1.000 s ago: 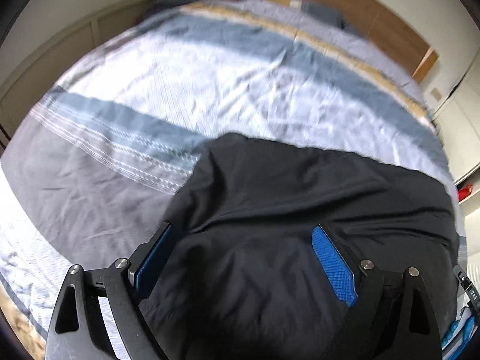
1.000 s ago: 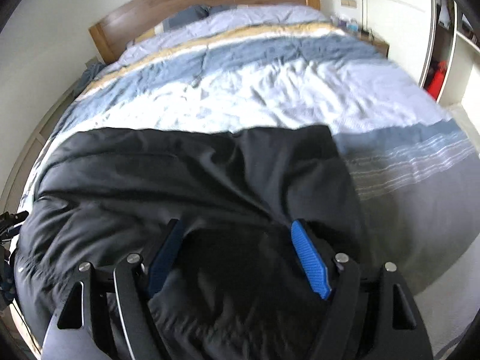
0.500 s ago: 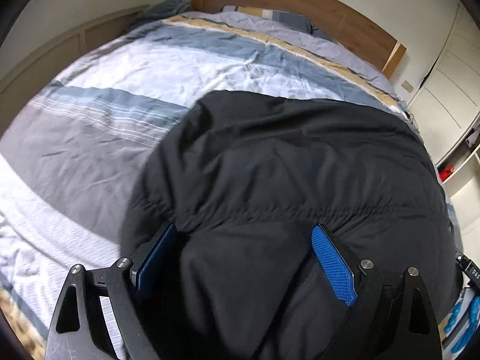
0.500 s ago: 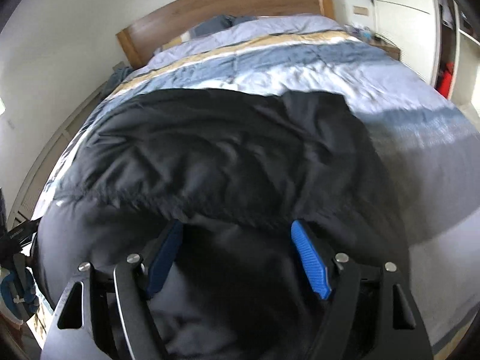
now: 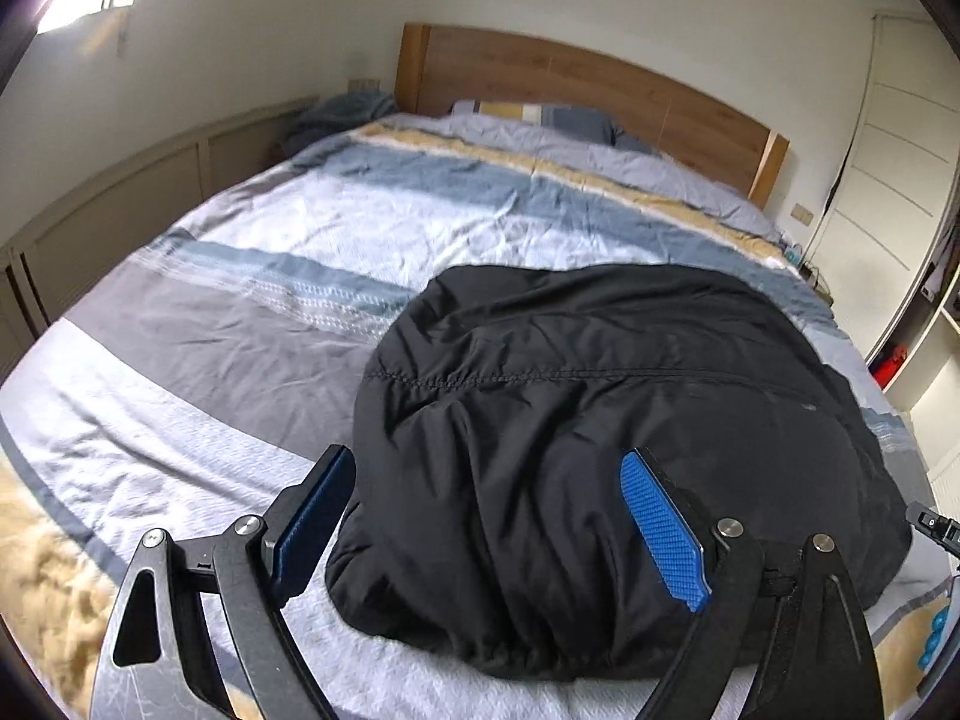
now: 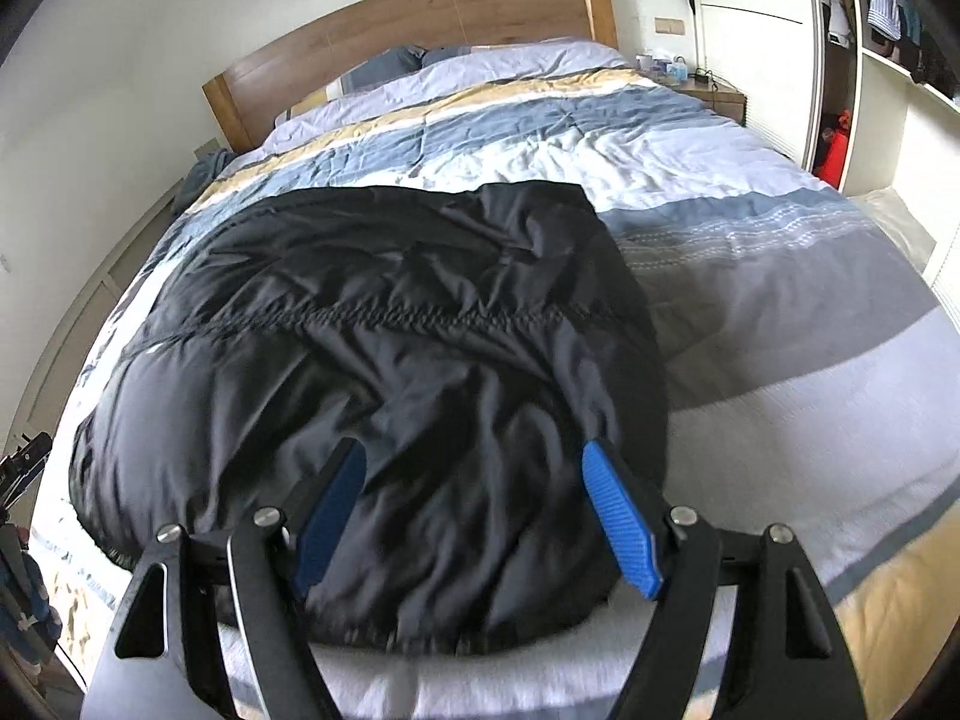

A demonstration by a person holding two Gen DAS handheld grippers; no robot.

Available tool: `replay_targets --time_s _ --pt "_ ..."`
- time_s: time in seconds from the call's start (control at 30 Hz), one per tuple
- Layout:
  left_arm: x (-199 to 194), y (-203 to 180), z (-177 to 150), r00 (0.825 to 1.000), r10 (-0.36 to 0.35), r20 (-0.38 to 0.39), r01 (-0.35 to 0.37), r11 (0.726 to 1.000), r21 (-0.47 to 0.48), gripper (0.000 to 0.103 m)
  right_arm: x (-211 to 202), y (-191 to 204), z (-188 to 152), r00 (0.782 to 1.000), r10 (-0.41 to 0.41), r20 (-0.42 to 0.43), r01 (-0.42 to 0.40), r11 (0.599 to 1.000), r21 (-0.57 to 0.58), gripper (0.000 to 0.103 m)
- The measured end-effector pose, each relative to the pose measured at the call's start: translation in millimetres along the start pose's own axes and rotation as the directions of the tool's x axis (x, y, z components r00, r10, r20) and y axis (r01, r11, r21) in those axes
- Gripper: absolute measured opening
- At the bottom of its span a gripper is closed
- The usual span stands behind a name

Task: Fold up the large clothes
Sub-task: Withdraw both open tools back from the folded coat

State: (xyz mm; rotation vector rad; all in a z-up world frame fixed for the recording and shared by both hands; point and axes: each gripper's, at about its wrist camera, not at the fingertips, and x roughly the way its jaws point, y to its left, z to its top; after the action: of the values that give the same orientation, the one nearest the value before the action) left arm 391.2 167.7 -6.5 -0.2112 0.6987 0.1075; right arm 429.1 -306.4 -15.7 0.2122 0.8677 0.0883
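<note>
A black padded jacket lies folded in a bulky heap on the striped bed cover, its gathered hem toward me. My left gripper hovers open over the jacket's near left part. Its left pad is just off the cloth's edge and its right pad is above the fabric. In the right wrist view the same jacket fills the middle. My right gripper stands open above its near right part, with cloth below the pads and nothing pinched.
A wooden headboard and pillows close the bed's far end. Low panelling runs along the left wall. A nightstand and an open wardrobe stand to the right. The bed cover lies bare right of the jacket.
Both grippers have drawn back toward the foot of the bed and tipped up. The jacket's near hem has come into view. The jaws have stayed wide apart.
</note>
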Motion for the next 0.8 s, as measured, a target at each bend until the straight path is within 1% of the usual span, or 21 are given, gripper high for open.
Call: replay_targets --time_s 0.2,0.27,0.47,0.53,0.6,0.77,0.8 --pt "-43 -3 -10 0.998 -0.016 0.069 0.015 1.000 0.011 0.089 -41 -1 -19 1.000 0.001 0.024 -0.001 1.000 0.010 0.074" --pt "-60 -5 -14 0.995 -0.013 0.095 0.011 1.000 0.025 0.089 -57 -2 -25 0.999 0.001 0.036 -0.002 1.000 0.014 0.074" --pt "-100 -15 -25 0.990 0.001 0.141 -0.013 0.996 0.087 0.090 -102 -3 -40 0.997 -0.005 0.071 0.004 1.000 0.009 0.074" --pt "-113 -18 -30 0.988 0.005 0.155 -0.020 0.995 0.096 0.091 -115 -4 -45 0.997 -0.005 0.078 0.005 1.000 0.006 0.074" --pt "-126 -19 -36 0.986 0.007 0.164 -0.024 0.994 0.102 0.095 -127 -5 -51 0.996 -0.005 0.084 0.005 1.000 0.004 0.074" --pt "-151 -22 -54 0.981 0.000 0.193 -0.025 0.992 0.127 0.102 -146 -6 -63 0.996 -0.011 0.093 0.011 1.000 -0.001 0.074" --pt "-154 -23 -57 0.980 -0.004 0.198 -0.023 0.991 0.135 0.102 -149 -7 -65 0.996 -0.013 0.093 0.013 1.000 -0.001 0.074"
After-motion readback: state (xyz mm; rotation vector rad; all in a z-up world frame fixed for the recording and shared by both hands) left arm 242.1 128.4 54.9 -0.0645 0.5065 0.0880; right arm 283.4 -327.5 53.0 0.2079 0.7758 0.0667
